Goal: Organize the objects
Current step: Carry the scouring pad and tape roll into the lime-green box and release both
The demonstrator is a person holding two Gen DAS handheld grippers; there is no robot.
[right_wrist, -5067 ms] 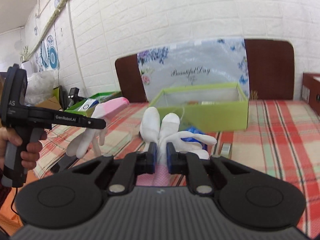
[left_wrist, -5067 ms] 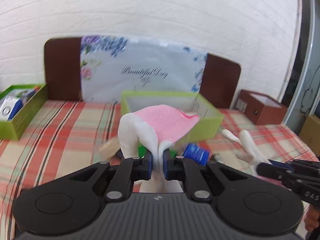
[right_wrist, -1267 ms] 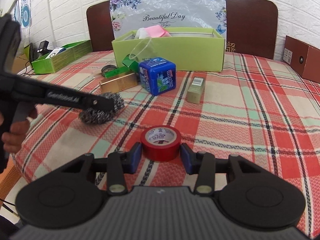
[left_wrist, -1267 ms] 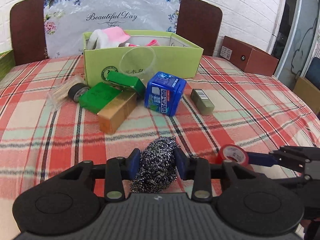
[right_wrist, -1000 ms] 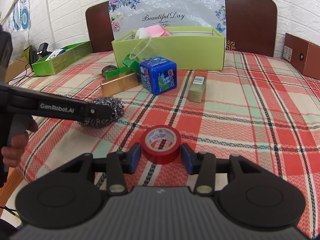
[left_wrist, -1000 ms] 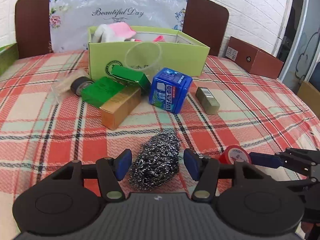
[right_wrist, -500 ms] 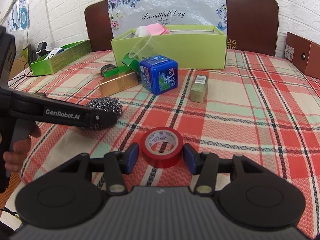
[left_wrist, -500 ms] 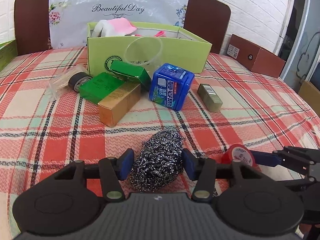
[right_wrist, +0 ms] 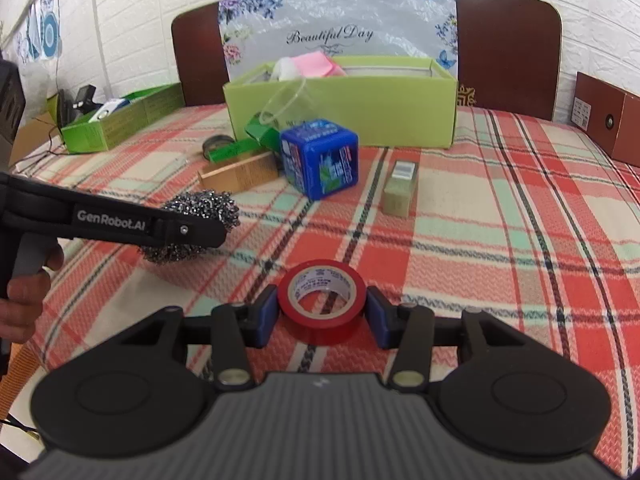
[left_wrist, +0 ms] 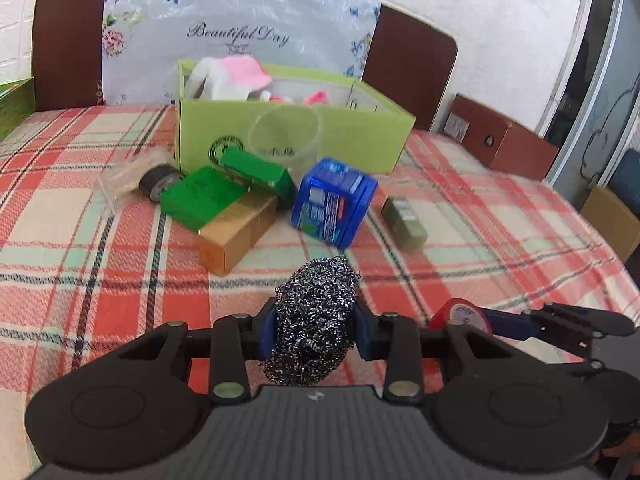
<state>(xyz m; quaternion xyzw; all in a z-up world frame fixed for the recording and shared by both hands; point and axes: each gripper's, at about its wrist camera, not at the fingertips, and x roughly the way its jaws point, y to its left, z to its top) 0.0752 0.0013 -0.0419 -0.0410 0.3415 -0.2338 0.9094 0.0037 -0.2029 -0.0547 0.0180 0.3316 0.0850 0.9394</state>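
My left gripper [left_wrist: 314, 330] has just been closing, and its blue pads now pinch a scourer [left_wrist: 314, 320], a springy oval wad of shiny steel curls whose long axis runs away from me toward the far edge of the plaid cloth [right_wrist: 500, 240]. My right gripper [right_wrist: 322, 312] clamps a tape roll [right_wrist: 322, 300], a smooth red ring with a white core, tilted so its hole faces up and toward me. Both sit near the cloth's near edge, tape to the right of the scourer. Both tools slope downward. My left hand [right_wrist: 24, 292] wraps its grip. Beyond stands a green cardboard box [right_wrist: 360, 108].
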